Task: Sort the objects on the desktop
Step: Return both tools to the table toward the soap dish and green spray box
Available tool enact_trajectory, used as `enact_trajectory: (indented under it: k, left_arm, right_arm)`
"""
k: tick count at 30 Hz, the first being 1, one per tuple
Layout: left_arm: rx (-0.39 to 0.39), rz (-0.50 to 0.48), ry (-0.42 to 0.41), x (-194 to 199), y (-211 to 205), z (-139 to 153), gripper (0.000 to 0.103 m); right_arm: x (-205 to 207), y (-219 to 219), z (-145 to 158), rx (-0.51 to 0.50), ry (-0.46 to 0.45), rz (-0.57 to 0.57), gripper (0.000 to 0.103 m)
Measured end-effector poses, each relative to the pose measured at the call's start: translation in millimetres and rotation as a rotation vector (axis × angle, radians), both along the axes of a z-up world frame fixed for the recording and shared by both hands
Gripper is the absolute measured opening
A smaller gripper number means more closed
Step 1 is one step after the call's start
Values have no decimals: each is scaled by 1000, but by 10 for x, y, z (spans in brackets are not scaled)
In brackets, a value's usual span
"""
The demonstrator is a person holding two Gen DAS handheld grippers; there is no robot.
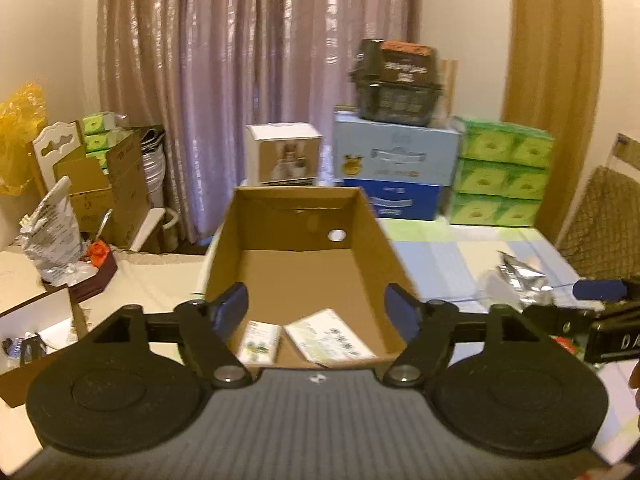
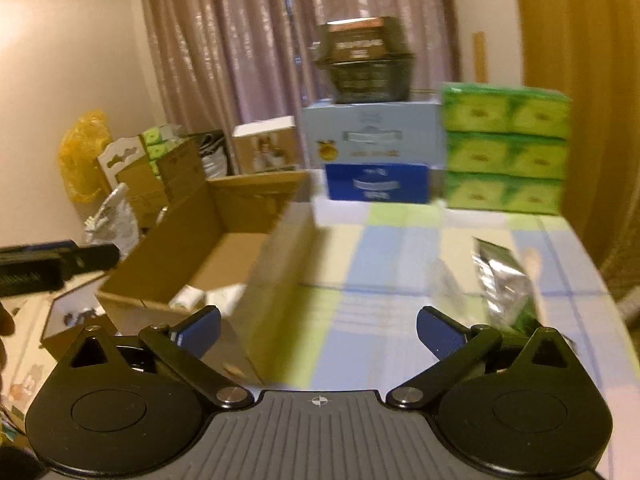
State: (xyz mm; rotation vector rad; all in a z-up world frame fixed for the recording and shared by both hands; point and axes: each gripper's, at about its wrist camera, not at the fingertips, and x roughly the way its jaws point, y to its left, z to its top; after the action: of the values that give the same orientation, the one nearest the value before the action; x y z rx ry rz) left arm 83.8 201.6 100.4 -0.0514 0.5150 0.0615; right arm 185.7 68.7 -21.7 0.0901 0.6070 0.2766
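The foil bag (image 2: 505, 280) looked light, crinkly and slippery; best pinched at its edge. Both grippers (image 1: 316, 304) (image 2: 319, 330) stood wide, holding nothing.

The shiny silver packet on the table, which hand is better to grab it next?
Probably the right. The silver packet lies just ahead of the right tool, slightly to its right, and that tool is open and empty. The left tool points into the cardboard box instead.

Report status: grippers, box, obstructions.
Left gripper open, empty. Right gripper open, empty. Cardboard box holds two packets. Foil pouch loose on table; path unobstructed.
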Motion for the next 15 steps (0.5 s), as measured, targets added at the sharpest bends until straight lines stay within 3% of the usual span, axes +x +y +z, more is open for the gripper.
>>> enact_trajectory:
  k: [6, 12, 15]
  left_arm:
    - [-2, -90, -23, -274, -504, 3, 98]
    - [-20, -251, -22, -433, -1070, -120, 102]
    - [19, -328, 8, -422, -1373, -266, 102]
  right_arm:
    - [-562, -616, -223, -4, 45, -110, 101]
    - [-966, -1166, -427, -44, 82, -217, 101]
    - [-1041, -1362, -448, -66, 84, -245, 101]
